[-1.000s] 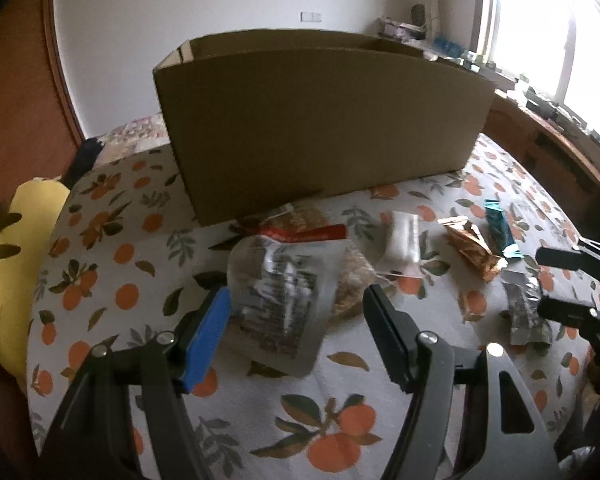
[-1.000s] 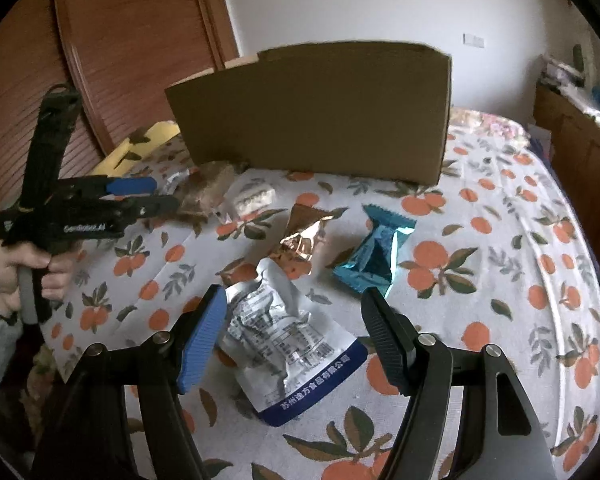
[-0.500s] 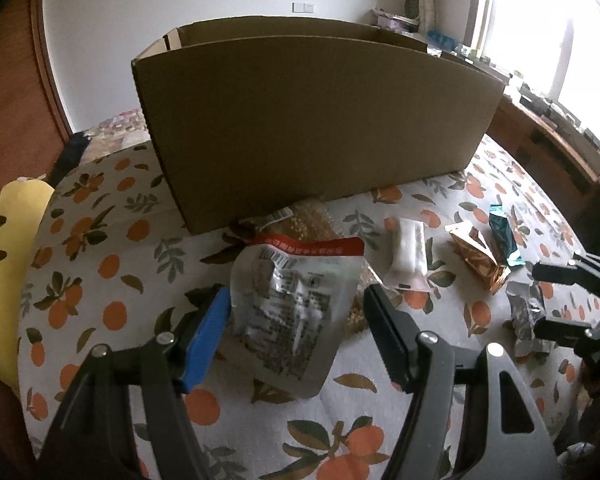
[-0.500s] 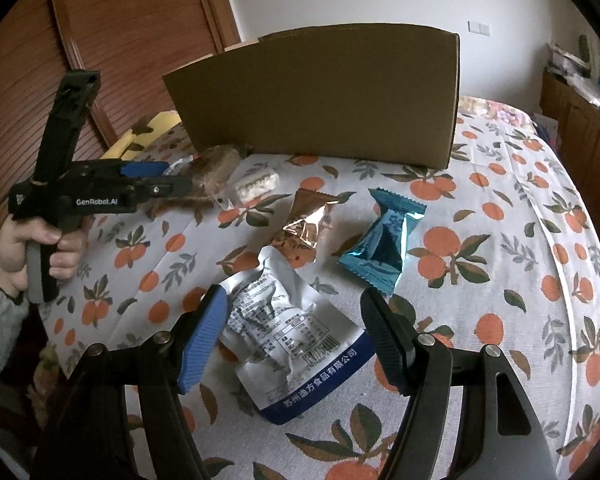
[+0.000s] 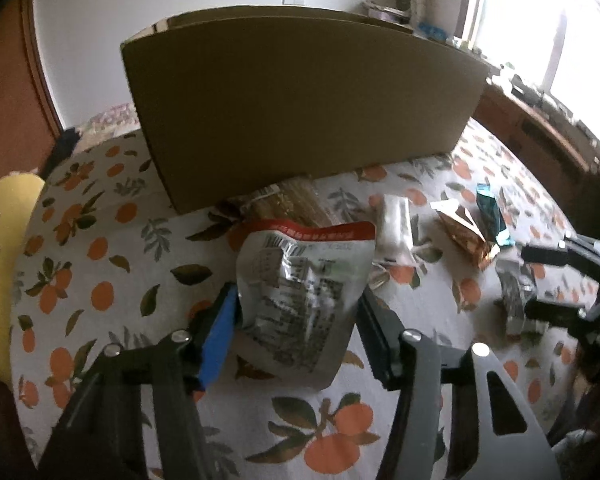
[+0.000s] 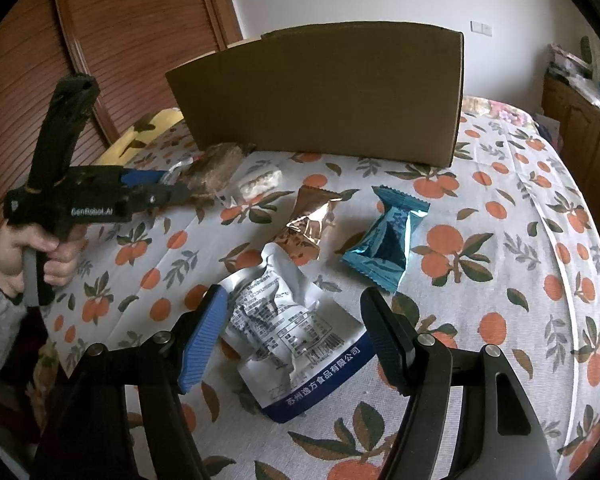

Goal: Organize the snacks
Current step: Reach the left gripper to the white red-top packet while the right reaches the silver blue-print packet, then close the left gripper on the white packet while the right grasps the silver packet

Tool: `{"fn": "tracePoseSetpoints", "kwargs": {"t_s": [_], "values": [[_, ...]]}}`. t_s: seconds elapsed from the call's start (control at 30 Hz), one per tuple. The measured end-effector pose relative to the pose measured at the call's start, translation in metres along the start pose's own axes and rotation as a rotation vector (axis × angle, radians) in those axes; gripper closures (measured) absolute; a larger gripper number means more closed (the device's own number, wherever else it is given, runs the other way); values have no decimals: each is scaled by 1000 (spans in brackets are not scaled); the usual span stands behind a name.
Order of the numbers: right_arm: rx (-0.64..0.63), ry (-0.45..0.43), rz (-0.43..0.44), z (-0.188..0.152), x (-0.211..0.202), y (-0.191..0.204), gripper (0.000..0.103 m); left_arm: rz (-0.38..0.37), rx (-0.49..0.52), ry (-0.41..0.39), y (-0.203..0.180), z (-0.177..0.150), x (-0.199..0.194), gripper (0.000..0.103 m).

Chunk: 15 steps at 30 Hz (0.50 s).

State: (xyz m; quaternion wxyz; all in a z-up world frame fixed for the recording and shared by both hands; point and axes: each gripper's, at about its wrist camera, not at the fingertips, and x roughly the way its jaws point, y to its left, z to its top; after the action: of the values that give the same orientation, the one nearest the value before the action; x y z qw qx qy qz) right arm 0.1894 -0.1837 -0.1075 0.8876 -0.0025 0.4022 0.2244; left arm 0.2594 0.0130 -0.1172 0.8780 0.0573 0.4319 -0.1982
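Note:
A silver pouch with a red top band (image 5: 300, 292) lies on the orange-print cloth between the fingers of my open left gripper (image 5: 296, 316); the blue pad touches its left edge. A silver pouch with a blue bottom band (image 6: 288, 332) lies between the fingers of my open right gripper (image 6: 292, 320). Between them lie a gold-brown wrapper (image 6: 310, 224), a teal wrapper (image 6: 384, 240), a white bar (image 6: 258, 180) and a brown grain cake (image 6: 214, 166). The brown cardboard box (image 5: 300, 108) stands behind the snacks, its top open.
The left gripper also shows in the right wrist view (image 6: 172, 186), held by a hand. The right gripper shows at the right edge of the left wrist view (image 5: 532, 280). A yellow cushion (image 5: 0, 248) lies off the table's left. Wooden cabinets (image 6: 580, 120) stand at the right.
My left gripper has moved forward and down around the red-banded pouch, toward the box. My right gripper has crept forward over the blue-banded pouch. Both stayed open.

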Motion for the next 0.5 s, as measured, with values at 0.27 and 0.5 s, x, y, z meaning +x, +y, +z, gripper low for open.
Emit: {"fn": "tracePoseSetpoints", "kwargs": {"t_s": [0.27, 0.5], "values": [[-6, 12, 7, 0, 2, 0, 32, -36, -68, -42, 1, -13, -21, 50], [-15, 31, 12, 1, 6, 1, 32, -39, -86, -86, -6, -28, -42, 50]]}}
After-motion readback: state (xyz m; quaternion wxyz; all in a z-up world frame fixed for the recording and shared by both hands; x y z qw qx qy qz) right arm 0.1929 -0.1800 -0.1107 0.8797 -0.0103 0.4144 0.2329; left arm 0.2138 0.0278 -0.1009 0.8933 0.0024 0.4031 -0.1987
